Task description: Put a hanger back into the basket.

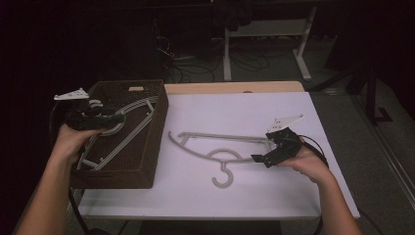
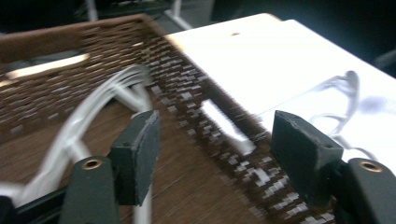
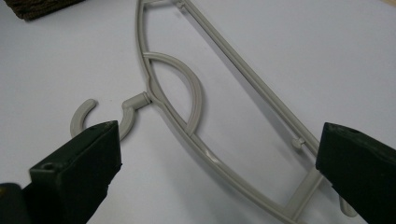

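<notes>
Basket [image 1: 132, 161], brown woven, sits at the table's [image 1: 293, 196] left edge with a grey hanger [image 1: 128, 128] lying inside it, slanted from the near-left corner toward the far-right wall. Left gripper [image 1: 105, 119] hovers over the basket's far-left part; in the left gripper view its jaws stand apart with nothing pinched, the basket hanger [image 2: 88, 116] blurred beneath and beside the left pad [image 2: 140, 154]. Second grey hanger [image 1: 220, 149] lies flat on the white tabletop mid-table, hook pointing to the near edge. Right gripper [image 1: 271, 152] is at that hanger's right end, near the table's right edge; in the right gripper view its jaws are wide open, straddling the hanger's end [image 3: 299, 196] without pressing on it, hook [image 3: 93, 119] by the left pad.
</notes>
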Motion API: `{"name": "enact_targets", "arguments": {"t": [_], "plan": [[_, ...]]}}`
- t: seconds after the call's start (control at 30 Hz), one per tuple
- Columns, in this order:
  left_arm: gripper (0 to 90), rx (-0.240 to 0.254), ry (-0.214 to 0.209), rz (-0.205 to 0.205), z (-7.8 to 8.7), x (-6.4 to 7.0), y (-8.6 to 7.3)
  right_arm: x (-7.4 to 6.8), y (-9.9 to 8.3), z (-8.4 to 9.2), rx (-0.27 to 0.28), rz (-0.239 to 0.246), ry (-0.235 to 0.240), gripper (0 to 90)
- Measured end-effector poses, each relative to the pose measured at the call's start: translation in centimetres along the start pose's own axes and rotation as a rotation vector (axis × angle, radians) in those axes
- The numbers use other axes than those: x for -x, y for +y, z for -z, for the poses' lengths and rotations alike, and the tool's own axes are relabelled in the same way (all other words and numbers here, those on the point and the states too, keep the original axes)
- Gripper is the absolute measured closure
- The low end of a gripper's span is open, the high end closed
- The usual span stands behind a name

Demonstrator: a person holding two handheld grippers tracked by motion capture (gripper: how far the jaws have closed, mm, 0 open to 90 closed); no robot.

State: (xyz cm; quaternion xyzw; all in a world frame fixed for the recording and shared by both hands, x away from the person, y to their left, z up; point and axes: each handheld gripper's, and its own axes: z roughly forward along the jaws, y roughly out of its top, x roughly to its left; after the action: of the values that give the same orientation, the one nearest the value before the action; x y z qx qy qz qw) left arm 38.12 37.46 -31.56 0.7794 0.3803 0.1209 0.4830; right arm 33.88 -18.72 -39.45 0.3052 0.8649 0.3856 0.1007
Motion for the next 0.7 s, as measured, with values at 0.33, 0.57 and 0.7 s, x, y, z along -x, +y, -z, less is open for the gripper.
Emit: {"name": "enact_targets", "arguments": {"t": [0.33,0.57,0.7], "plan": [[19.1,0.013,-0.142,-0.098,-3.5,6.1,1.3,-0.4,-0.1,0.0,0.000,-0.001,0.015,0.0],[10.2,0.000,-0.215,-0.159,-6.8,10.4,1.9,-0.5,-0.1,0.0,0.002,0.001,0.015,0.0],[8.6,-0.004,-0.247,-0.177,-8.3,12.2,2.0,-0.5,-0.4,0.1,0.010,-0.011,0.011,0.0]]}}
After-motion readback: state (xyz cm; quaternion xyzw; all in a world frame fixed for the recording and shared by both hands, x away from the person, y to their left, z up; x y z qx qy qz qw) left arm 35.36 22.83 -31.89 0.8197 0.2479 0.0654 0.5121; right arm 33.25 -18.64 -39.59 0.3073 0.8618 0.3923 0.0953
